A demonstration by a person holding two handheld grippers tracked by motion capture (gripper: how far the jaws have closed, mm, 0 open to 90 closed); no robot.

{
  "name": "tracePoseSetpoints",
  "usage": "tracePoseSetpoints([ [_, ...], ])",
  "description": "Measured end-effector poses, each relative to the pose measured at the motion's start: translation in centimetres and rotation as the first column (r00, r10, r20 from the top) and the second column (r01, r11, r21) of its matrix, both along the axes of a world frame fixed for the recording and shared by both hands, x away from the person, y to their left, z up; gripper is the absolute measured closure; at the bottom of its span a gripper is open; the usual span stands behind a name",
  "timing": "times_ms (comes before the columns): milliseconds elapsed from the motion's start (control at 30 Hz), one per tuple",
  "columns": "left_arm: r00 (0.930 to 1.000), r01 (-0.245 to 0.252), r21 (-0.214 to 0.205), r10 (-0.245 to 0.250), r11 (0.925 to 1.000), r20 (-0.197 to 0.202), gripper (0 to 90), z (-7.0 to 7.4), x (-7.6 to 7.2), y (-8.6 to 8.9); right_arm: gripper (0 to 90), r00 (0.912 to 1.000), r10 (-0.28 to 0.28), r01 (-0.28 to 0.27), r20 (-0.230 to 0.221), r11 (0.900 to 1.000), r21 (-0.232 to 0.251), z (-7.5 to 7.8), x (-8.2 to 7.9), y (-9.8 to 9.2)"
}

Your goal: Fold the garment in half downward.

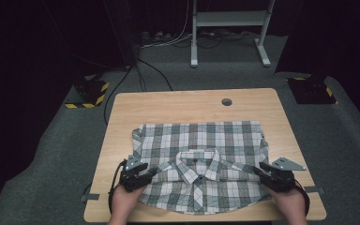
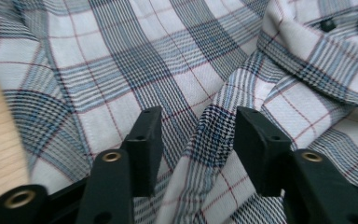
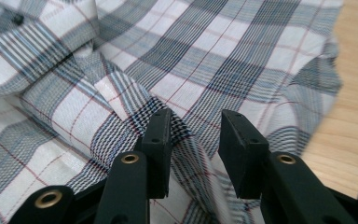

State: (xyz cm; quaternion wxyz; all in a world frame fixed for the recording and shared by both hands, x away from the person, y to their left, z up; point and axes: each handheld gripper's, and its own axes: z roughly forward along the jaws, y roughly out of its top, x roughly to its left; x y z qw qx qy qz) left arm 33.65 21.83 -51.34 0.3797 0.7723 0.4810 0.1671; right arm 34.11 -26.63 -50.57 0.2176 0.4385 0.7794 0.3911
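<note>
The plaid shirt [image 1: 201, 164] is being kept flat on the table [image 1: 122, 108], collar [image 1: 198, 161] nearest the person. A shoulder fold is being straddled, unpinched, by the spread jaws of the left gripper [image 1: 151, 171] left of the collar and the right gripper [image 1: 258, 169] right of it.

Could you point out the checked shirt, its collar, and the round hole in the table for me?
checked shirt [image 1: 215, 136], high view, on the flat folded body.
collar [image 1: 198, 157], high view, on its middle by the top button.
round hole [image 1: 227, 101], high view, on its dark centre near the far table edge.
</note>
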Motion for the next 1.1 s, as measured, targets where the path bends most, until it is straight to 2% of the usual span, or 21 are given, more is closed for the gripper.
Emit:
tracePoseSetpoints([
  [67,0.9995,0.003,-0.002,-0.003,1.0,-0.032,61.4,-0.7,0.4,-0.2,67.5,0.9992,0.002,-0.003,-0.04,1.0,-0.006,-0.7,0.5,0.4],
  [100,0.9995,0.003,-0.002,-0.003,1.0,-0.032,65.5,-0.7,0.4,-0.2,67.5,0.9992,0.002,-0.003,-0.04,1.0,-0.006,-0.7,0.5,0.4],
  [133,0.999,0.011,-0.004,-0.011,0.9999,-0.043,65.5,-0.9,0.4,-0.1,72.1,0.9989,0.005,-0.006,-0.047,1.0,-0.007,-1.0,0.6,0.4],
  [167,0.999,0.011,-0.008,-0.011,0.9999,-0.044,75.5,-1.0,0.3,-0.1,83.0,0.998,0.02,-0.02,-0.061,0.9998,-0.008,-1.2,0.5,0.5],
  [200,0.9989,0.012,-0.013,-0.012,0.9998,-0.046,75.5,-1.1,0.3,0.0,83.0,0.998,0.02,-0.02,-0.061,0.9998,-0.008,-1.2,0.5,0.5],
  [267,0.9989,0.019,-0.027,-0.02,0.9995,-0.041,86.0,-1.2,0.2,0.1,86.7,0.9983,0.033,-0.034,-0.049,0.9992,-0.018,-1.2,0.3,0.7],
  [367,0.9995,0.022,-0.048,-0.023,0.9986,-0.019,89.1,-0.7,-0.4,0.3,87.1,0.9991,0.033,-0.034,-0.026,0.9994,-0.011,-0.9,-0.2,0.7],
  [500,0.9995,0.028,-0.087,-0.027,0.9958,0.017,89.3,0.2,-1.7,0.7,86.8,0.9993,0.038,-0.038,-0.001,0.9993,0.007,-0.3,-1.3,0.3],
  [633,0.9986,0.043,-0.1,-0.04,0.994,0.035,89.2,0.7,-3.1,1.0,86.0,0.999,0.043,-0.043,0.01,0.9989,0.016,-0.2,-2.5,0.1],
  [867,0.999,0.041,-0.108,-0.039,0.9933,0.021,86.6,-0.5,-4.6,1.1,83.4,0.9993,0.037,-0.037,0.0,0.999,0.027,-0.9,-3.9,-0.3],
  [967,0.9992,0.037,-0.133,-0.035,0.9904,0.018,79.1,-0.6,-4.9,1.5,77.9,0.9993,0.036,-0.036,-0.003,0.9989,0.031,-1.0,-4.2,-0.5],
  [1033,0.9986,0.027,-0.147,-0.02,0.9887,0.048,73.0,0.0,-5.1,1.7,73.6,0.9994,0.032,-0.033,0.011,0.9987,0.04,-0.7,-4.5,-0.6],
  [1067,0.9966,-0.008,-0.163,0.021,0.9866,0.08,63.4,1.0,-4.9,1.9,70.5,0.9986,0.037,-0.039,0.038,0.997,0.067,0.1,-4.8,-0.6],
  [1100,0.9951,-0.022,-0.151,0.036,0.9883,0.092,59.7,1.4,-4.7,1.8,68.7,0.9979,0.033,-0.038,0.055,0.9964,0.076,0.5,-4.8,-0.5],
])
